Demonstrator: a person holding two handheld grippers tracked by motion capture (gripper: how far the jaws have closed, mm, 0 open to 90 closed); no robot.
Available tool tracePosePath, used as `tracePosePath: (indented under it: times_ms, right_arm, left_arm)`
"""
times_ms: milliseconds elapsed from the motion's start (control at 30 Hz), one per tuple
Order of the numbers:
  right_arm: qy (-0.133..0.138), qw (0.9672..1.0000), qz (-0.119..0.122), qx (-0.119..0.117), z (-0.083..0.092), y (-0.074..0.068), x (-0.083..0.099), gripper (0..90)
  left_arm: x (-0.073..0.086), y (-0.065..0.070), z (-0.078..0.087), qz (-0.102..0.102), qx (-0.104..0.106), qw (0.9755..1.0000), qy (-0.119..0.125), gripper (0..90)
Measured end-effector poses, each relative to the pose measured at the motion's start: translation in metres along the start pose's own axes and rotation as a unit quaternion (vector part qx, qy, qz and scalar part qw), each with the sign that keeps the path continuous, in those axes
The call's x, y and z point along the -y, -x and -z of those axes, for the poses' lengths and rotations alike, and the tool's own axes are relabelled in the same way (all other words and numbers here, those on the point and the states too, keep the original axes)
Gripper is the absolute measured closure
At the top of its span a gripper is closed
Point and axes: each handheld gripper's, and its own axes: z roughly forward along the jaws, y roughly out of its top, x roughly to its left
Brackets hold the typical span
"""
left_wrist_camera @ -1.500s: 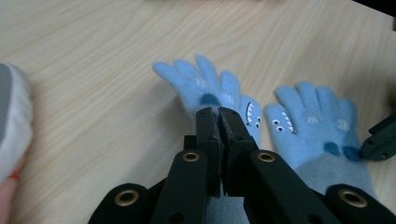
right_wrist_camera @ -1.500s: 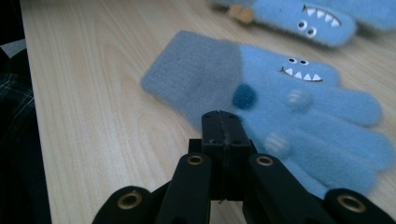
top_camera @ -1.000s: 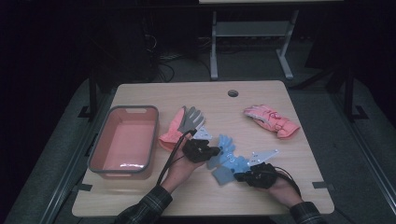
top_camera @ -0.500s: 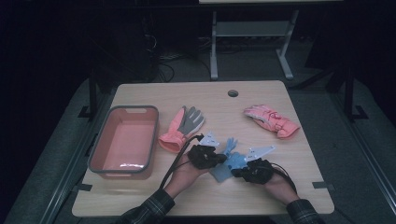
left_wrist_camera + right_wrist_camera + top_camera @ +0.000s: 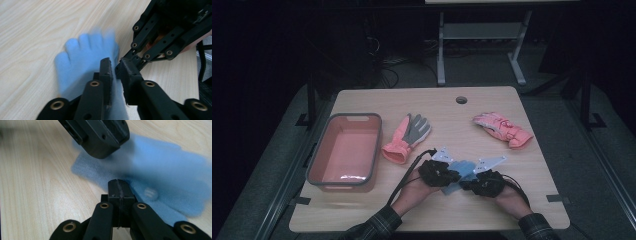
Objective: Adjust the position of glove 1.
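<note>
Fingertips [image 5: 107, 67] of the left gripper [image 5: 438, 172] have just been eased slightly apart around the blue glove [image 5: 460, 170], now loosely between them. At three o'clock from it, the right gripper [image 5: 484, 182] is kept shut on the glove's edge, at six o'clock on the table [image 5: 362, 210]. A handover or regrip is judged underway.

Wooden table [image 5: 362, 210] bears tub [image 5: 317, 165] and three gloves [image 5: 460, 168].

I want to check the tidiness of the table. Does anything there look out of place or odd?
Nothing looks damaged or spilled. The salmon plastic bin holds nothing, while the gloves lie scattered: a pink-and-grey work glove beside it, a pink padded glove far right, and a light blue knit glove between the left gripper and right gripper.
</note>
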Motion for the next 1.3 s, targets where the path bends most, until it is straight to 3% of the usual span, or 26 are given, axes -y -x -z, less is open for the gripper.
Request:
tracePosePath:
  times_ms: [133, 267, 367, 500, 600, 667, 800, 967, 1133, 1300]
  right_arm:
    - [0.001, 1.0000, -0.005, 0.005, 0.007, 0.000, 0.003, 86.3]
    - [0.010, 0.9997, -0.014, 0.017, 0.024, 0.003, 0.014, 79.5]
    - [0.020, 0.9986, -0.026, 0.042, 0.036, 0.010, 0.021, 60.1]
    - [0.025, 0.9955, -0.039, 0.083, 0.045, 0.022, 0.030, 36.9]
    - [0.025, 0.9925, -0.060, 0.104, 0.047, 0.036, 0.035, 25.3]
    - [0.017, 0.9913, -0.066, 0.112, 0.047, 0.042, 0.039, 21.8]
    - [0.026, 0.9888, -0.070, 0.129, 0.047, 0.047, 0.041, 17.3]
    - [0.025, 0.9877, -0.047, 0.147, 0.044, 0.045, 0.044, 13.6]
    - [0.030, 0.9868, -0.040, 0.154, 0.043, 0.043, 0.045, 13.0]
    - [0.029, 0.9866, -0.041, 0.155, 0.042, 0.043, 0.045, 12.9]
  left_arm:
    - [-0.003, -0.001, 0.006, -0.001, -0.005, 1.0000, 0.008, 78.7]
    - [-0.003, -0.008, 0.011, 0.004, -0.013, 0.9998, 0.014, 87.4]
    - [-0.002, -0.014, 0.010, 0.006, -0.027, 0.9995, 0.013, 89.0]
    - [-0.001, -0.023, 0.005, 0.017, -0.038, 0.9991, 0.001, 75.4]
    - [0.000, -0.031, -0.001, 0.031, -0.030, 0.9990, -0.016, 54.7]
    - [0.000, -0.031, -0.007, 0.040, -0.021, 0.9987, -0.024, 44.5]
    - [0.001, -0.029, -0.017, 0.021, -0.026, 0.9984, -0.045, 30.0]
    - [0.000, -0.024, -0.029, 0.020, -0.033, 0.9981, -0.048, 26.4]
    - [0.003, -0.017, -0.039, -0.008, -0.050, 0.9958, -0.077, 20.7]
    - [0.004, -0.011, -0.041, -0.029, -0.067, 0.9943, -0.077, 21.1]
